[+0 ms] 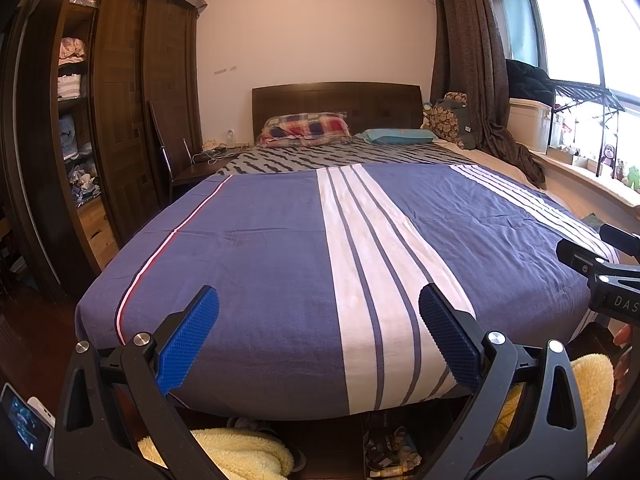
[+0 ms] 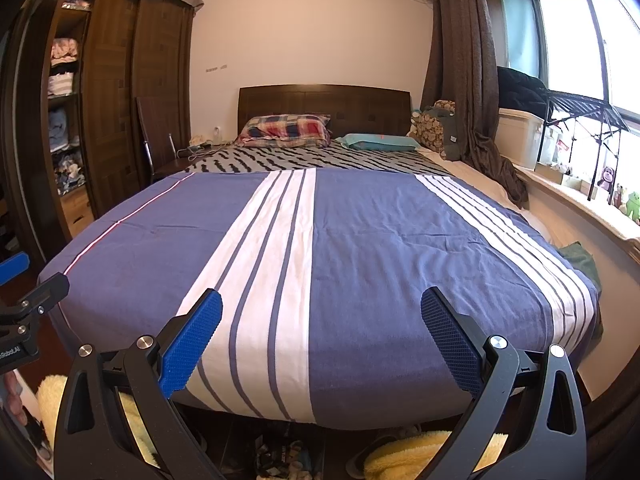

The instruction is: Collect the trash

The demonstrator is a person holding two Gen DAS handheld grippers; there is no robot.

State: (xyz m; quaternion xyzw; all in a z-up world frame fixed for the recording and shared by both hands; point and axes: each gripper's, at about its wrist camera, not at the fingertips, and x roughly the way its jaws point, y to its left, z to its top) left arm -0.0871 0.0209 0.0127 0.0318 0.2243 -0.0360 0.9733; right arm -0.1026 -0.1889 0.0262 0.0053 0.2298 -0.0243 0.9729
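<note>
Blue quilt (image 1: 260,248) ahead; L gripper (image 1: 318,336), R gripper (image 2: 320,336) fingers spread, empty; phone (image 1: 24,420) only L view.

both hand-held grippers, left (image 1: 319,312) and right (image 2: 322,314), gape empty.

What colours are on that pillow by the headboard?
The pillow is plaid: red, blue and cream checks. Clearest in the right wrist view.

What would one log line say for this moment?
left gripper: open, empty | right gripper: open, empty | both face bed | trash: none held
</note>
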